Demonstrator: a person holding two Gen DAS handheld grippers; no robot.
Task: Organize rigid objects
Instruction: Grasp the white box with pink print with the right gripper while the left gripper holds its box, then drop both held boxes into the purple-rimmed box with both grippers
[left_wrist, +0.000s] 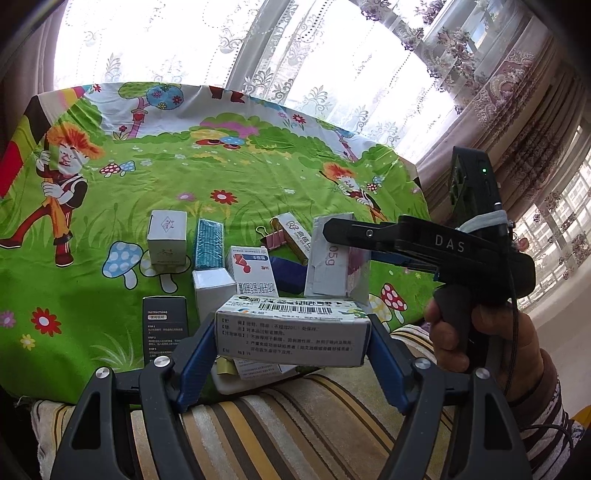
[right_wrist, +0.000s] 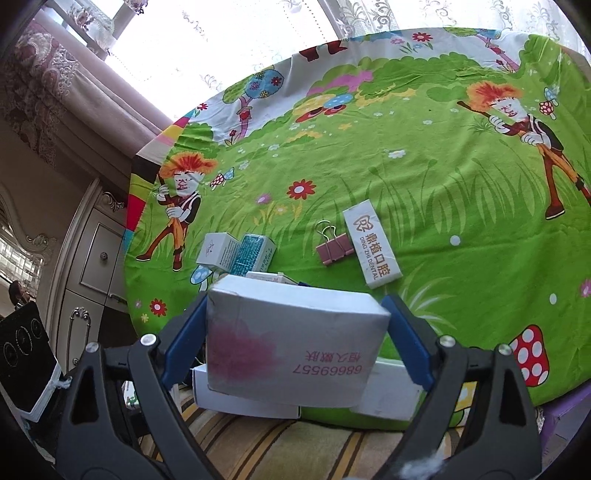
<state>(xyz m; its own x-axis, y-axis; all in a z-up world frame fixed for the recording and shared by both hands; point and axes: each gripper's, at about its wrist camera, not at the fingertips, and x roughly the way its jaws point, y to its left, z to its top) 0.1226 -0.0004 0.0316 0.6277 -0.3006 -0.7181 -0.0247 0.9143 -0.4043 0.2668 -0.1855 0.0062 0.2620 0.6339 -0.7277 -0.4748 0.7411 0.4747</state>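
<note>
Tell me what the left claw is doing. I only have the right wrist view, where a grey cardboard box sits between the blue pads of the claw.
Observer: The left claw is shut on a white medicine carton with a barcode, with one blue pad on each end.
Operator: Is there anything near it that I can't see?
Observer: A black box printed with white instructions sits on the green cartoon cloth, just left of that carton.
Operator: How does my box look from that side?
Observer: The grey cardboard box stands upright, and the right claw grips it near its top.
</note>
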